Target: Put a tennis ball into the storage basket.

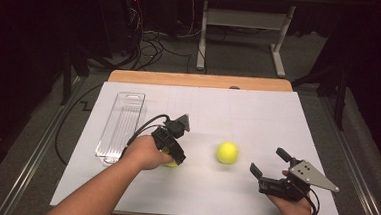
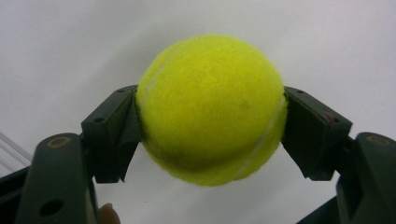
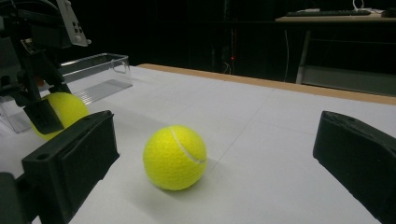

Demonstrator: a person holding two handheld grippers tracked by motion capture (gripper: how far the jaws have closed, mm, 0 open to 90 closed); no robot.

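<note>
Overhead, two tennis balls: one (image 1: 172,162) mostly hidden under the left gripper (image 1: 174,156), whose own view shows it clamped between the jaws, one loose ball (image 1: 227,152) mid-table beside the wide-open right gripper (image 1: 266,167), plus one clear tray (image 1: 121,126).

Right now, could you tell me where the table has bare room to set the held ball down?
The far right sheet, beyond the loose ball, is bare. So is the near strip between both hands. It is crowded around the left gripper, its ball and the clear tray.
</note>
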